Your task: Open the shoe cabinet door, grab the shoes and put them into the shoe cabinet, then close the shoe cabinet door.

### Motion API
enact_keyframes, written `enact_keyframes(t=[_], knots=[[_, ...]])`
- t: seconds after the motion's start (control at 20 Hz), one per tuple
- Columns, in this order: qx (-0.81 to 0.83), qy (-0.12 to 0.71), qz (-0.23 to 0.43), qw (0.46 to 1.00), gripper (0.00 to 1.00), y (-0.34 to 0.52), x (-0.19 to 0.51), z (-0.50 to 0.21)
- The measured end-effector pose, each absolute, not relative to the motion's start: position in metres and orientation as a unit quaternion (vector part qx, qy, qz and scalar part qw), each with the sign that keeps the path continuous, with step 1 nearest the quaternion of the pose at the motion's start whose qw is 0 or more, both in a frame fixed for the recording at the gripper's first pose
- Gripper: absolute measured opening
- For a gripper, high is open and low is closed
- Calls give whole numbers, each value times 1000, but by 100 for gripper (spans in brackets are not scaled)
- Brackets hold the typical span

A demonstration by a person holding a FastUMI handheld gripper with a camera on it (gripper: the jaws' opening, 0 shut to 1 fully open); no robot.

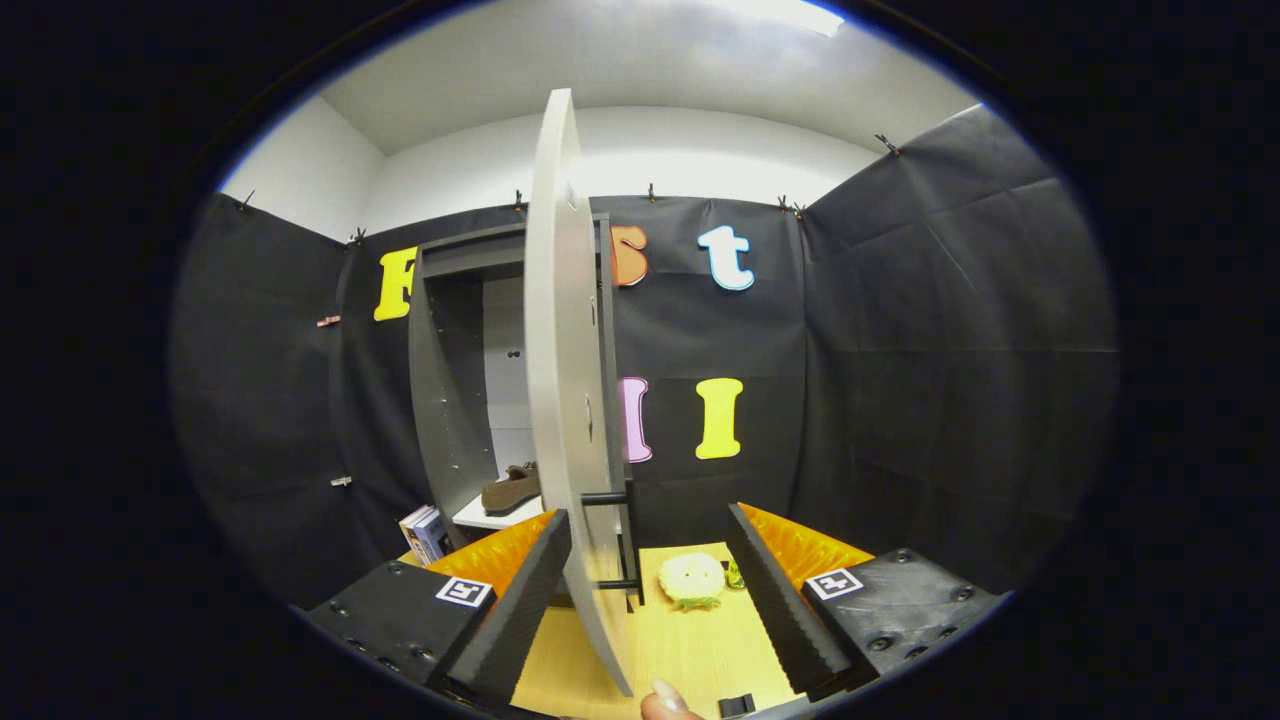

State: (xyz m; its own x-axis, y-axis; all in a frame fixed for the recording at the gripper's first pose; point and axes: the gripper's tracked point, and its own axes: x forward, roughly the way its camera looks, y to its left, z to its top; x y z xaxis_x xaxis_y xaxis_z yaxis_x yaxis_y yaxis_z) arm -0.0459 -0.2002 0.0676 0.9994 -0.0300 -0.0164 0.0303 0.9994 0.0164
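The grey shoe cabinet stands against the booth wall with its door swung wide, edge-on toward me. The door's lower edge reaches between my fingers, closer to the left finger. A black bar handle sticks out on the door's right face. A brown shoe rests on the white shelf inside the cabinet. My gripper is open, its fingers wide apart, and neither pad presses on the door.
Books stand on the wooden table left of the cabinet. A pale round object with green leaves lies on the table ahead, between the fingers. A fingertip of a person shows at the near edge.
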Motion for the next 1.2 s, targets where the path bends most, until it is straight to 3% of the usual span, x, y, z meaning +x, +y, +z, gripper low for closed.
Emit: enact_keyframes(t=[0.5,0.9,1.2], knots=[[53,65,19,996,98,-199,1,30],[71,65,66,993,98,-133,15,20],[64,79,58,993,98,-77,28,4]])
